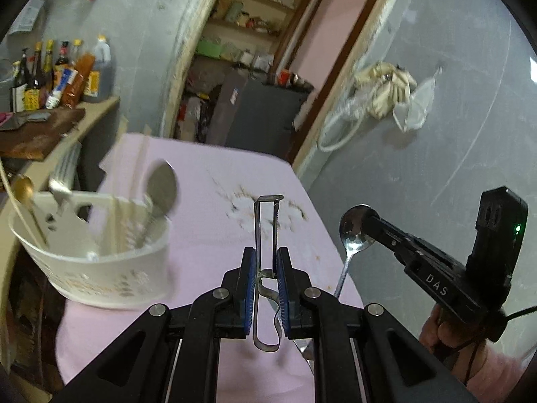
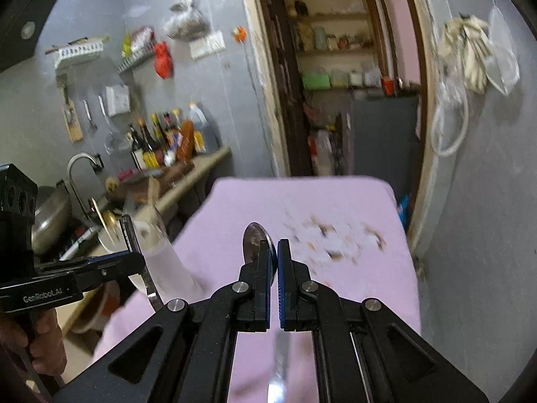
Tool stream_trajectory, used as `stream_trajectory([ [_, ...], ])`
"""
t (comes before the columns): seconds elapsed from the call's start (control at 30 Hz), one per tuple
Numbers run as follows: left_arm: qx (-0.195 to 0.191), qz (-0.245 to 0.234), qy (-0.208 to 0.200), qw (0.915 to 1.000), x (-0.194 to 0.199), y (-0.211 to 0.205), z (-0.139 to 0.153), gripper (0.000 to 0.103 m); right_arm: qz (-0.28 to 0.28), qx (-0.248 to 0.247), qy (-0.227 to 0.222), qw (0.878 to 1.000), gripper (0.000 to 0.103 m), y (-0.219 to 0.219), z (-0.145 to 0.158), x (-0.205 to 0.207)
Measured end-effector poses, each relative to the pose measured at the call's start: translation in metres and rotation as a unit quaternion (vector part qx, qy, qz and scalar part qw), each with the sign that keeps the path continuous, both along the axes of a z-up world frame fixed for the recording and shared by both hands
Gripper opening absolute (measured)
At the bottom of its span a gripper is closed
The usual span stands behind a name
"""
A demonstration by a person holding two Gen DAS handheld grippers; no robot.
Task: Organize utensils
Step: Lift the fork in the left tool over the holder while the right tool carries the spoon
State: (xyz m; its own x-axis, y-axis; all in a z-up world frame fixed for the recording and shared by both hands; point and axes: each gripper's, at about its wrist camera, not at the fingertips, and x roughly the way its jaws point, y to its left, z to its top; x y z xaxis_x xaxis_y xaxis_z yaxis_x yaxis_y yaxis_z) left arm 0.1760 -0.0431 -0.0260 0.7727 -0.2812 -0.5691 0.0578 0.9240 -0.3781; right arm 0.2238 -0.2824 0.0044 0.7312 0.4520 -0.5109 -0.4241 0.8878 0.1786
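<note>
The left gripper (image 1: 266,268) is clamped on a thin, bent-steel peeler (image 1: 265,235), its blue ribbed pads (image 1: 249,288) pressing the looped wire handle from both sides while the narrow rectangular blade frame stands upright just ahead of the fingertips, above the pink cloth-covered tabletop (image 1: 208,174). The right gripper (image 2: 277,262) is closed on a polished stainless spoon (image 2: 253,238): the rounded bowl pokes out past the left finger, and the slim, shiny handle hangs down below the pads, blurred at the bottom of the right wrist view. In the left wrist view that same spoon (image 1: 355,231) shows its glossy bowl pinched at the black fingertips, off to the right of the peeler and near the tabletop's right edge. To the left of the peeler, well apart from it, stands a white perforated plastic utensil basket (image 1: 97,262) with curved walls, sitting on the cloth at its left edge. Inside it lean a large steel spoon (image 1: 162,188), a brass-coloured spoon (image 1: 22,189) and what seem to be pale chopsticks (image 1: 13,201), though motion blur smears them. A brownish speckled patch (image 1: 261,208) marks the cloth beyond the peeler's tip.
</note>
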Motion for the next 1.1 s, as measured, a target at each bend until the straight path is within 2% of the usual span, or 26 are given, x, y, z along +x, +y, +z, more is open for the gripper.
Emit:
stream_trajectory([
  [0.33,0.024,0.073,-0.056,0.9955,-0.019,0.084,0.053,0.012,0.059,0.035,-0.080,0.994,0.003,0.091,0.055,0.009],
  [0.5,0.034,0.115,-0.078,0.9897,-0.024,0.130,0.066,0.012,0.058,0.023,-0.113,0.992,0.003,0.131,0.066,0.014],
  [0.63,0.039,0.140,-0.082,0.9860,-0.020,0.161,0.061,0.012,0.053,-0.011,-0.132,0.990,0.003,0.157,0.065,0.017],
  [0.77,0.046,0.151,-0.074,0.9847,-0.008,0.178,0.045,0.012,0.054,-0.040,-0.132,0.989,0.003,0.175,0.057,0.022],
  [1.1,0.077,0.142,-0.045,0.9858,0.016,0.180,0.006,0.012,0.046,-0.079,-0.129,0.987,0.003,0.191,0.027,0.025],
])
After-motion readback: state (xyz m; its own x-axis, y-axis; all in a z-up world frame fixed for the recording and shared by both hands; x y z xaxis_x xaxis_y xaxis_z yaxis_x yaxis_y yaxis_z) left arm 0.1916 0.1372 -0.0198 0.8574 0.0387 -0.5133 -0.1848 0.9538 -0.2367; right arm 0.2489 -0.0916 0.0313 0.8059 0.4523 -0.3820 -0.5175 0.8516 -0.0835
